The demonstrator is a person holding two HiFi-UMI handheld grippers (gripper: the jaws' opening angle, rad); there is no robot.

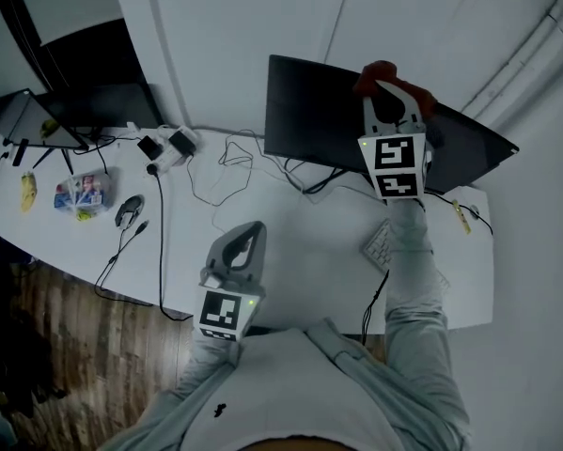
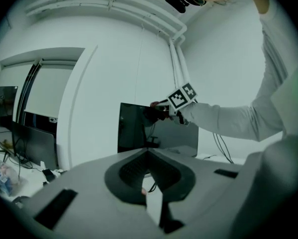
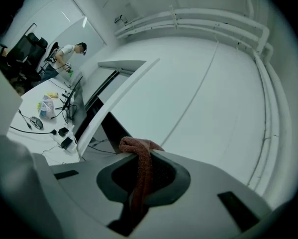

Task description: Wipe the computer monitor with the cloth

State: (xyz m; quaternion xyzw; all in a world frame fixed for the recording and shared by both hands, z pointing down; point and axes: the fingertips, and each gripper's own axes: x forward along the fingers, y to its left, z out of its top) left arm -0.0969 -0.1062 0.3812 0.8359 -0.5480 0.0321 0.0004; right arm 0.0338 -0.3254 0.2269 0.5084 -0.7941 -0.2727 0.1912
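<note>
White surface [image 1: 309, 242], strung with cables [image 1: 215, 172], crossed the middle of the head view, with the dark monitor [image 1: 319, 125] standing at its far edge, upper centre. The right tongs [image 1: 389, 87], on a sleeved arm stretched well forward, were clamped on the reddish cloth [image 1: 377, 71] and held it at the monitor's top edge, apparently so a bunched fold could rub the screen. The left tongs [image 1: 251, 236], closed on nothing, hung low at centre, likely just kept clear.
</note>
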